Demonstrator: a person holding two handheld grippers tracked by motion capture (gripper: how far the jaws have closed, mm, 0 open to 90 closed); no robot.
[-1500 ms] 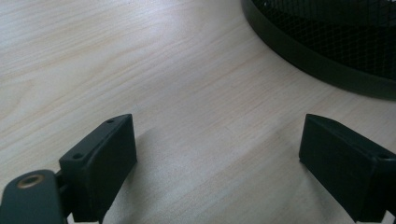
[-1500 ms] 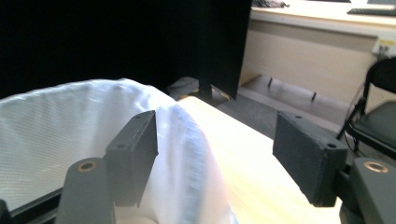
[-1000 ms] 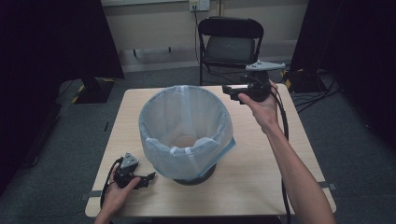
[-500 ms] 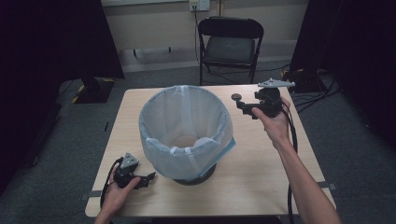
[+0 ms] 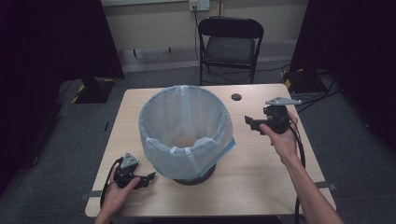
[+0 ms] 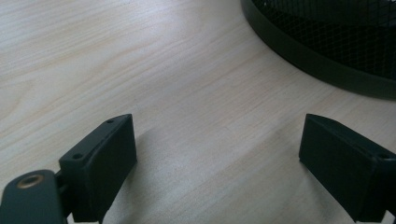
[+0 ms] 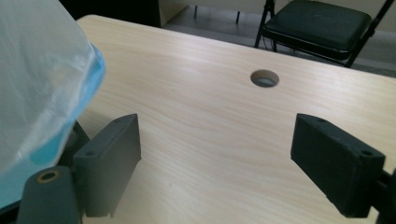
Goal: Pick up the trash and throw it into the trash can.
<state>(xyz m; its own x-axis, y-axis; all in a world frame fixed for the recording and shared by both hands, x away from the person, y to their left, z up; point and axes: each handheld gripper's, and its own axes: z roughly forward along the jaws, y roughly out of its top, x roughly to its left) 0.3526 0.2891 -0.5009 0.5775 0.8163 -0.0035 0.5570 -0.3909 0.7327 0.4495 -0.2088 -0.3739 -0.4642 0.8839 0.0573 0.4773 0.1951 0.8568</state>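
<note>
A wire-mesh bin point(image 5: 196, 175) lined with a translucent bag point(image 5: 187, 126) is standing in the middle of the pale wooden counter point(image 5: 261, 172), and both grippers are sitting off to its sides with nothing between their fingers.

The left gripper point(image 5: 148, 178) is lying low at the near left part of the counter, held by the person's left hand point(image 5: 119, 186). Its fingers point(image 6: 100, 163) are spread wide apart, and ahead of them and off toward their right the bin's dark rounded base point(image 6: 317, 56) is curving across the bare wood. Base and fingers are staying apart, with open counter between them.

The right gripper point(image 5: 248, 122) is being held above the counter in the person's right hand point(image 5: 280, 135), to the right of the bin. Its fingers point(image 7: 112, 163) are also wide open and gripping nothing. Just beside its left finger the bag point(image 7: 42, 84) is bulging, a blue edge point(image 7: 95, 70) showing along its fold. Well ahead of the fingers, a round cable hole point(image 7: 264, 78) is opening in the counter top, and beyond the far edge a black folding chair point(image 7: 322, 23) is standing on the grey floor point(image 5: 60, 154).
</note>
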